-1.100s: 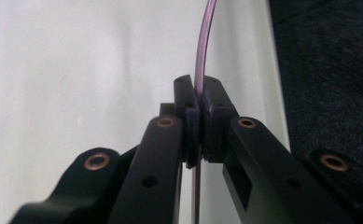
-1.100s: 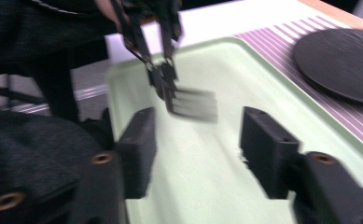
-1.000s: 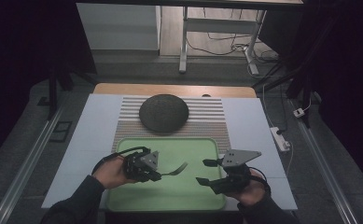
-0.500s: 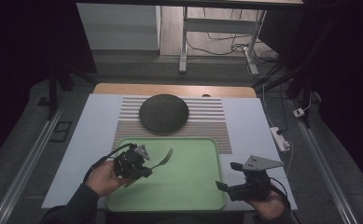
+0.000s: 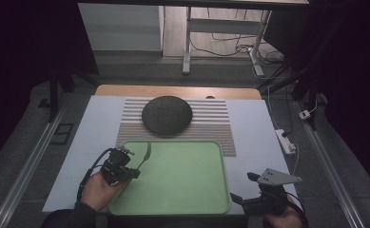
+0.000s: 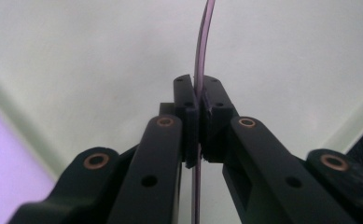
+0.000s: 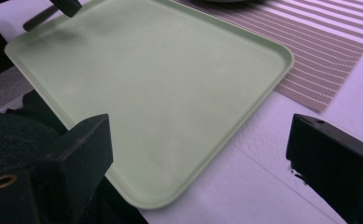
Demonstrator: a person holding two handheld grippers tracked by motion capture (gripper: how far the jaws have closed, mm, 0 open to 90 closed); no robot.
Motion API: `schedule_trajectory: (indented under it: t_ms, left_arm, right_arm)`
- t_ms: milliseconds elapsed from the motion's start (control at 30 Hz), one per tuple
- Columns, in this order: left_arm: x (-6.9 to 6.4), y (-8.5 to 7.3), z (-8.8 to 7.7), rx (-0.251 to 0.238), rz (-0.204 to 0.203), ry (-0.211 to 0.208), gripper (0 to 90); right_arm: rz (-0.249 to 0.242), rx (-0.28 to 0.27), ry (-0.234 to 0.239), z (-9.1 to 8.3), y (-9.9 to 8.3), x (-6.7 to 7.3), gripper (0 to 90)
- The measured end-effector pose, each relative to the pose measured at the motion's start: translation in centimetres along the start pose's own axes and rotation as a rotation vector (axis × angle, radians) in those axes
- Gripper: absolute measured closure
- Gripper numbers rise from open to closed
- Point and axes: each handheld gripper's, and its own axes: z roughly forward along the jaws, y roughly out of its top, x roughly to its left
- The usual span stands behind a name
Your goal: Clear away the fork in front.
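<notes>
Fork pinched at the near-left corner of the tray, other tool parked off to the right.

Nearest, at the near right on the bare white desk (image 5: 258,123): right gripper (image 5: 247,188), fingers (image 7: 342,163) spread wide after just opening, nothing between them, kept off the green tray (image 5: 220,152) probably to leave room. Slightly farther, at the tray's left edge: left gripper (image 5: 132,172), fingers (image 6: 188,112) pressed together on the thin handle of the dark fork (image 5: 146,151), gripped edge-on so the slim stem cannot twist; tines aimed away over the tray's far-left corner, whether lifted or resting hard to tell. Beyond, on the striped mat (image 5: 216,126): dark round plate (image 5: 167,114), likely where the fork belongs, well apart from both tools.
</notes>
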Motion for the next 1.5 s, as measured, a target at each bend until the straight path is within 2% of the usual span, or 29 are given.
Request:
schedule_trajectory:
  t_ms: [100, 200, 367, 467, 600, 700, 767, 900, 967, 1033, 1100, 1200, 1333, 1500]
  left_arm:
    - [0.6, -0.3, 0.7, 0.033, -0.071, 0.016, 86.0]
    - [1.1, -0.3, 1.4, 0.064, -0.110, 0.032, 85.9]
    - [1.5, -0.3, 2.4, 0.114, -0.135, 0.072, 85.6]
    - [1.6, -0.3, 2.4, 0.113, -0.142, 0.068, 85.2]
    - [1.6, -0.3, 2.3, 0.103, -0.141, 0.061, 83.6]
    - [1.7, -0.3, 2.1, 0.095, -0.135, 0.068, 78.2]
    - [1.8, -0.3, 1.8, 0.071, -0.128, 0.057, 77.9]
    - [2.0, 0.0, 0.8, -0.002, -0.098, 0.072, 76.7]
    - [2.1, 0.3, 0.5, -0.024, -0.081, 0.080, 78.9]
    - [2.4, 0.8, 0.5, -0.043, -0.068, 0.067, 86.3]
    - [2.7, 1.3, 0.7, -0.046, -0.053, 0.058, 88.4]
    - [3.1, 2.2, 1.3, -0.042, -0.052, 0.059, 88.6]
    - [3.5, 2.9, 2.1, -0.037, -0.050, 0.074, 88.6]
    - [3.4, 3.4, 2.4, -0.046, -0.043, 0.066, 88.6]
  right_arm:
    - [0.010, 0.013, -0.006, -0.3, -0.4, -0.1, 7.3]
    - [0.018, 0.013, -0.009, -0.5, -0.8, -0.3, 7.3]
    - [0.023, 0.026, -0.006, -0.7, -1.1, -0.4, 7.3]
    - [0.020, 0.038, -0.007, -0.6, -1.2, -0.4, 7.3]
    - [0.023, 0.039, -0.002, -0.6, -1.3, -0.4, 6.7]
    - [0.034, 0.034, 0.002, -0.8, -1.4, -0.5, 6.4]
    - [0.037, 0.036, 0.000, -0.9, -1.4, -0.5, 5.7]
    - [0.042, 0.029, -0.001, -1.0, -1.5, -0.5, 3.8]
    - [0.045, 0.030, 0.005, -1.0, -1.5, -0.6, 3.4]
    - [0.051, 0.034, 0.006, -0.9, -1.5, -0.6, 3.4]
    - [0.047, 0.042, 0.007, -0.9, -1.5, -0.6, 3.4]
    - [0.047, 0.045, 0.013, -0.8, -1.5, -0.6, 3.5]
    - [0.052, 0.055, 0.019, -0.7, -1.5, -0.7, 3.5]
    - [0.044, 0.067, 0.021, -0.6, -1.4, -0.6, 3.6]
